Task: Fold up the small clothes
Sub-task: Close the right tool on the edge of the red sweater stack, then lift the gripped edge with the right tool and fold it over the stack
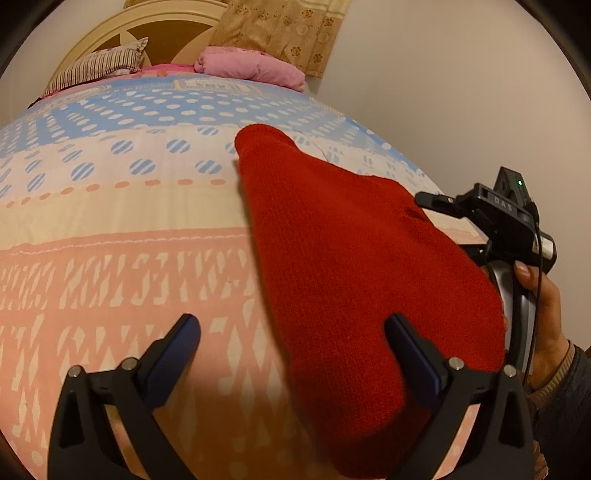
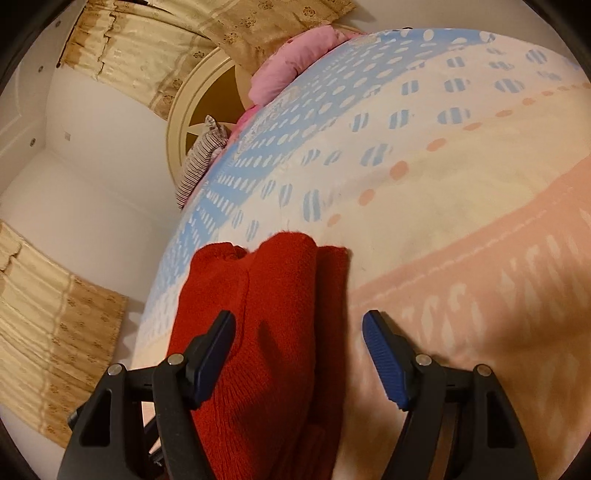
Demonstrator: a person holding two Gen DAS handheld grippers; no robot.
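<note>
Left tool (image 1: 291, 350) jaws apart, nothing clamped; red knit garment (image 1: 340, 258) passes between them, right pad over the fabric, left pad over bare bedspread (image 1: 129, 221). Right tool (image 2: 299, 350) jaws also apart, not gripping; the red garment (image 2: 266, 332) lies under and between them, nearer its left pad. In the left wrist view the right tool shows at the garment's right edge, held by a hand (image 1: 543, 306) with a ribbed cuff.

Garment lies folded on the bed, toward the bed's right side. Long axis runs away from both cameras toward the headboard; narrow end far, wide end near. In the right wrist view the far end shows stacked folded layers.

Bedspread: pink patterned band near, cream band with orange dots next, blue and white dotted bands far. Beyond that a striped pillow (image 1: 99, 66), a pink bundle (image 1: 251, 66), a cream headboard (image 1: 155, 37) with a round cutout. Floral beige curtain (image 1: 284, 29) and plain white walls behind.
</note>
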